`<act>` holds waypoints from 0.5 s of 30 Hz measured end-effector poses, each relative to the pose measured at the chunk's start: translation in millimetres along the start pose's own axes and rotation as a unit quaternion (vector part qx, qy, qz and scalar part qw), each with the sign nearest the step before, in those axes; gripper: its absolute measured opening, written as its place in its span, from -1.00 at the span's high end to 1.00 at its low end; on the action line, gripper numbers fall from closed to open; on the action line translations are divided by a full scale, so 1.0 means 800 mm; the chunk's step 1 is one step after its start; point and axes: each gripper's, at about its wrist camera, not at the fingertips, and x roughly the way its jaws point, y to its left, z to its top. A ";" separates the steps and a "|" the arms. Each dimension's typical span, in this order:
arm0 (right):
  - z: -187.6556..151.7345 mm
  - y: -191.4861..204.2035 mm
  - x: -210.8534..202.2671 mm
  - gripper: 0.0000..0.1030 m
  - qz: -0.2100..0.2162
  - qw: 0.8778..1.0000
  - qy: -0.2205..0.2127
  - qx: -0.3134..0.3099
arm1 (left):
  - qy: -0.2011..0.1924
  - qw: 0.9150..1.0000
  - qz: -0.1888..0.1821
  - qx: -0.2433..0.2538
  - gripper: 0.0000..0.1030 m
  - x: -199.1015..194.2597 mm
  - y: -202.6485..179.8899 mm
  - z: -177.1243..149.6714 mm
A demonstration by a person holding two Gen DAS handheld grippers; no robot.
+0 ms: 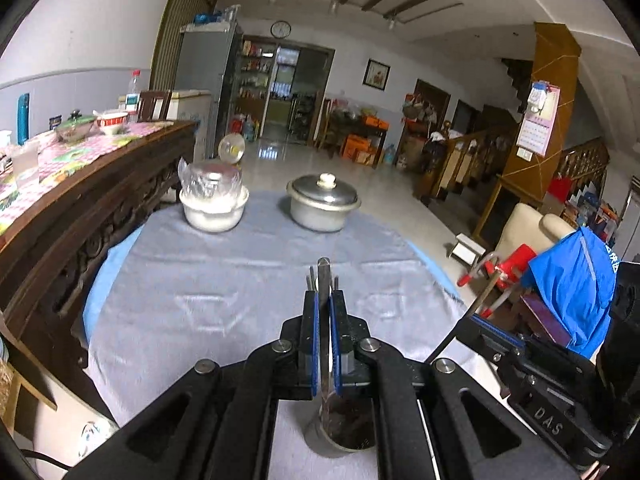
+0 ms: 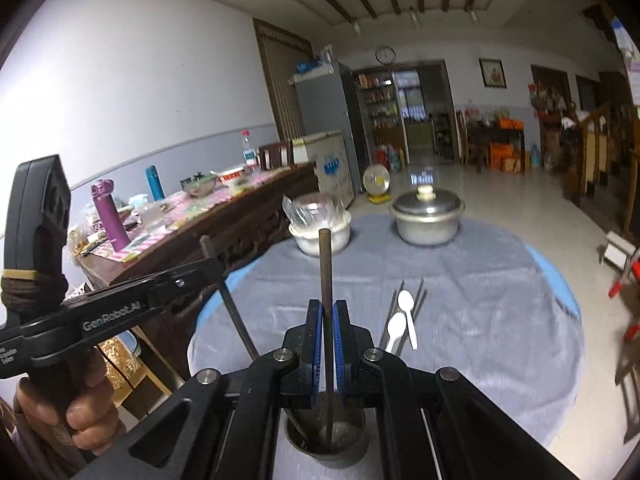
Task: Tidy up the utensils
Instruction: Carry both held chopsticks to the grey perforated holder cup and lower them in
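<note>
In the left wrist view, your left hand-held gripper (image 1: 324, 300) is clamped on a dark chopstick (image 1: 323, 276), its lower end dipping toward the metal cup (image 1: 340, 432) that stands on the tabletop (image 1: 200, 280) right under the jaws. Off to the right edge, your right hand-held gripper (image 1: 478, 312) holds a second stick. At the far side sit a white bowl (image 1: 214, 210) covered in plastic and a lidded metal pot (image 1: 323, 204).

In the right wrist view, your right hand-held gripper (image 2: 328, 320) is closed on its own chopstick (image 2: 326, 272), which stands nearly upright with its tip down inside the cup (image 2: 326, 436). At left your hand (image 2: 60, 408) carries the left hand-held gripper (image 2: 212, 268) with its stick slanting toward the cup. Two white spoons (image 2: 400, 320) and a few more sticks lie loose on the cloth beyond.

So you look to be early on: two chopsticks are going into the cup, neither released, and the spoons and remaining sticks are left to gather.
</note>
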 end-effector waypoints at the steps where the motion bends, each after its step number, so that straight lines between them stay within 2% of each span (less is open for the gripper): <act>1: -0.002 -0.003 0.002 0.88 0.001 1.000 0.005 0.005 | 0.004 1.000 0.001 -0.001 0.89 0.001 0.002 -0.002; 12: -0.013 -0.021 0.002 0.86 0.009 0.999 0.018 0.044 | 0.026 1.000 0.005 0.000 0.88 0.006 0.014 -0.014; 15: -0.010 -0.024 0.002 0.85 0.009 0.998 0.020 0.053 | 0.028 1.000 0.006 -0.004 0.81 0.005 0.019 -0.015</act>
